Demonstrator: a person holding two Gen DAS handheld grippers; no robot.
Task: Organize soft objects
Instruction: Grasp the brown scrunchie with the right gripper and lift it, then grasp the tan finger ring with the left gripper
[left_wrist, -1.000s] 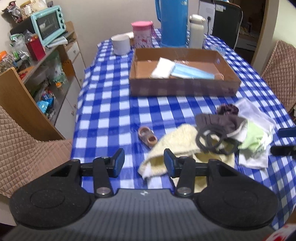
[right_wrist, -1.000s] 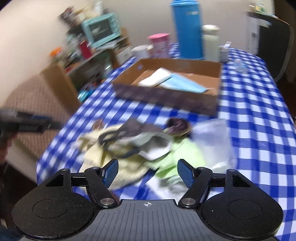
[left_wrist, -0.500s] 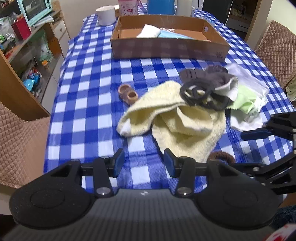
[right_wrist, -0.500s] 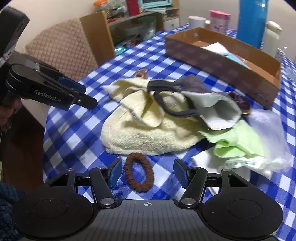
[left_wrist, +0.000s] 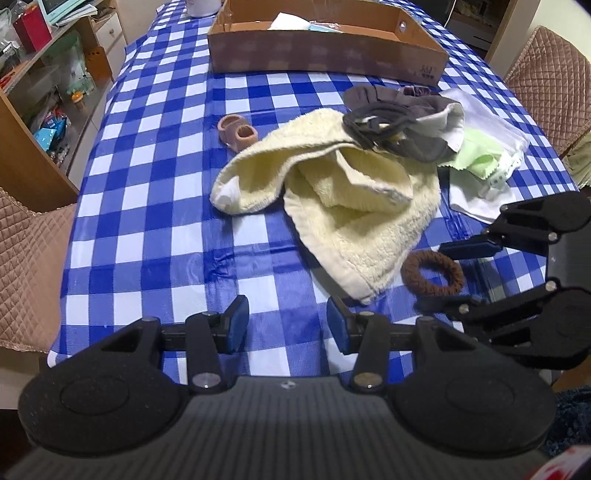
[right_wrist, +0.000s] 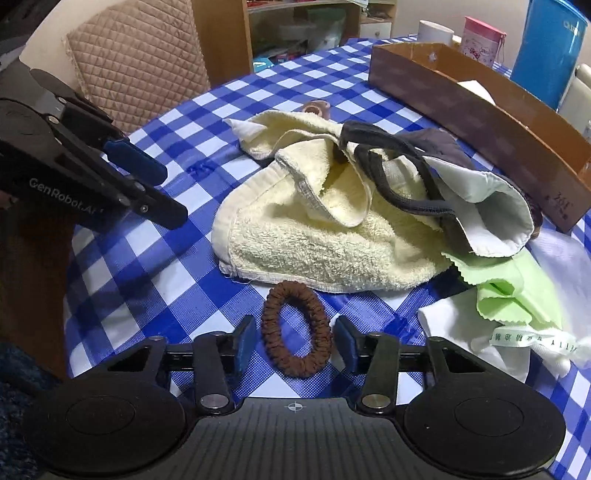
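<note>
- The cardboard tray (left_wrist: 328, 55) stood at the far end of the checked tablecloth (left_wrist: 155, 206); its near wall hid most of what lay inside, so only a white corner and a pale blue edge showed.
- A dark garment (right_wrist: 413, 162) with white lining lay across the cream towel (right_wrist: 317, 243), its shape hard to read in the heap, and the green cloth (right_wrist: 509, 280) was partly tucked under it.
- A small pinkish item (left_wrist: 237, 132) beside the towel was too small to name.
- The right gripper (right_wrist: 295, 338) straddled the brown hair tie (right_wrist: 295, 328), which lay flat on the tablecloth just beside the towel's edge. Its jaws had just been closing, the blue pads close on either side of the tie; whether they already pressed it could not be told.
- The left gripper (left_wrist: 288, 323) hung half open over bare tablecloth near the towel's corner, holding nothing.
</note>
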